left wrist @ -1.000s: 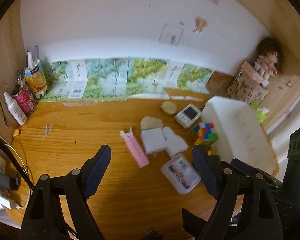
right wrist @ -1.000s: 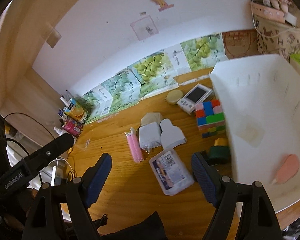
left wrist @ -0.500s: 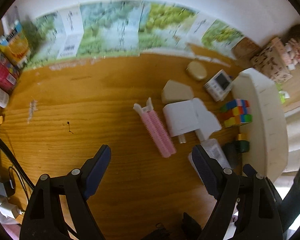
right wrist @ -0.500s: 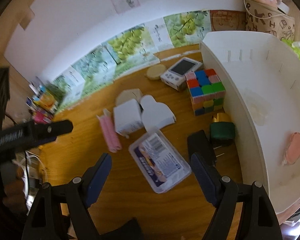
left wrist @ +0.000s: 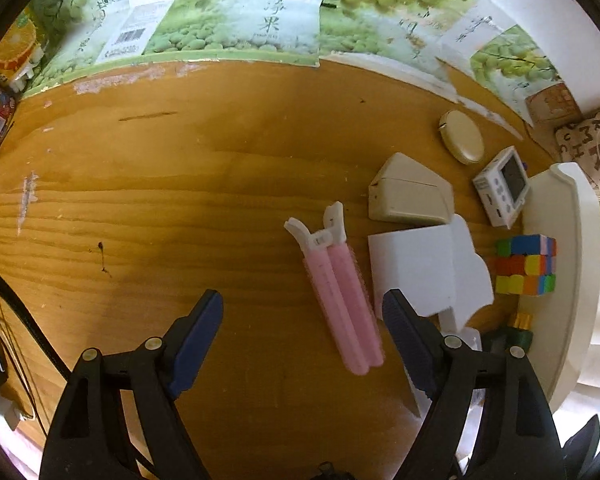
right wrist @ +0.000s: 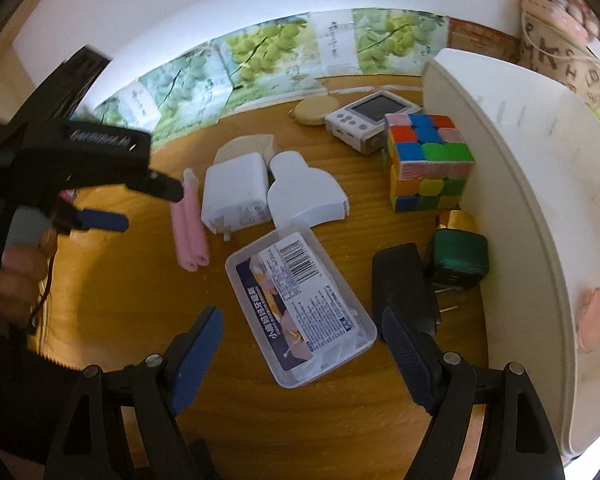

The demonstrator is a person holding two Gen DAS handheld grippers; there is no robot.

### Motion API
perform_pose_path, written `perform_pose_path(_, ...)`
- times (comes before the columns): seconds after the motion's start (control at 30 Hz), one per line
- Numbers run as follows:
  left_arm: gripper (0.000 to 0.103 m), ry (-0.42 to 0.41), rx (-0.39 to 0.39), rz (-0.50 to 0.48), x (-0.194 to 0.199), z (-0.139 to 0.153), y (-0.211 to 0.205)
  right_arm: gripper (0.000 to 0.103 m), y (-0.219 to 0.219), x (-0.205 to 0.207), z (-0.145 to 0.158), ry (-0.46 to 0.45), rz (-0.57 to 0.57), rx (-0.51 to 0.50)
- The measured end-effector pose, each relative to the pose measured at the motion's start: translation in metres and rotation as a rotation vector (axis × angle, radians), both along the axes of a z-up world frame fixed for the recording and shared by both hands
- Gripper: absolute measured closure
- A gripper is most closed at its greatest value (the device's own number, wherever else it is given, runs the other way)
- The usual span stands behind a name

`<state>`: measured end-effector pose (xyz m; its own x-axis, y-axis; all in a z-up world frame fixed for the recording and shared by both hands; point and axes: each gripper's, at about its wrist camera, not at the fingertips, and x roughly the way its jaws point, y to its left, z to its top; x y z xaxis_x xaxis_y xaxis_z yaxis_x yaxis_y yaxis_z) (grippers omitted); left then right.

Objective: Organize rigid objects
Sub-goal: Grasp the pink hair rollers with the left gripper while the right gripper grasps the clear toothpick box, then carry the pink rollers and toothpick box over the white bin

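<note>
A pink hair clip [left wrist: 342,296] lies on the wooden desk [left wrist: 160,220]. My left gripper [left wrist: 302,316] points down over it with its jaws closing; the clip sits in the gap near the right finger, and no pad touches it. My right gripper [right wrist: 302,336] hangs open above a clear plastic box [right wrist: 300,308] with a barcode label. Around them lie a white charger [right wrist: 236,196], a white case [right wrist: 304,192], a colour cube [right wrist: 428,160] and a green plug [right wrist: 458,260].
A white bin [right wrist: 520,200] stands at the right with a pink piece inside. A black block [right wrist: 400,280] lies beside the right finger. A timer [left wrist: 502,186], a beige case [left wrist: 410,196] and an oval compact [left wrist: 462,136] sit further back. Grape-printed cartons [left wrist: 240,12] line the wall.
Both grippers have sunk toward the desk and tipped downward. The left one has moved over the pink clip; the right one has come closer to the clear box.
</note>
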<state>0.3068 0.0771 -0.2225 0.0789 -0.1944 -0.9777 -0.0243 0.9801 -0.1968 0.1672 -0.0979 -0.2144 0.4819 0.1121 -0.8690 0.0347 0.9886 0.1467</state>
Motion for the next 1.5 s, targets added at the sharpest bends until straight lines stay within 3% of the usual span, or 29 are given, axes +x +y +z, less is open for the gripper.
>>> perform_pose_path(0.27,0.034,0.038,-0.008,-0.005,0.005,-0.011,-0.005,0.021,0.015,0.006,-0.01,0.007,0.113,-0.09)
perform_pose_path(0.33,0.04,0.041,-0.016,-0.017,0.006,-0.012,-0.009,0.021,0.017,0.009,-0.014,0.024,0.127,-0.094)
perform_pose_path(0.4,0.053,0.056,-0.003,-0.028,0.005,-0.014,-0.012,0.021,0.019,0.011,-0.017,0.036,0.139,-0.091)
perform_pose_path(0.53,0.062,0.053,0.002,-0.027,0.006,-0.013,-0.012,0.021,0.024,0.016,-0.021,0.05,0.168,-0.104)
perform_pose_path(0.6,0.072,0.059,0.0,-0.016,0.006,-0.013,-0.008,0.021,0.027,0.018,-0.022,0.052,0.178,-0.114)
perform_pose_path(0.67,0.073,0.067,-0.015,-0.005,0.006,-0.014,-0.008,0.023,0.029,0.02,-0.023,0.055,0.187,-0.125)
perform_pose_path(0.77,0.075,0.077,-0.032,0.037,0.003,-0.013,0.006,0.04,0.031,0.021,-0.026,0.067,0.191,-0.143)
perform_pose_path(0.97,0.075,0.106,-0.057,0.091,-0.009,-0.013,0.023,0.041,0.033,0.022,-0.027,0.088,0.185,-0.144)
perform_pose_path(1.2,0.076,0.134,-0.096,0.109,-0.03,-0.011,0.036,0.041,0.029,0.022,-0.025,0.159,0.125,-0.065)
perform_pose_path(1.5,0.076,0.07,-0.152,0.089,-0.054,0.014,0.04,0.041,0.02,-0.001,-0.017,0.239,0.03,0.058)
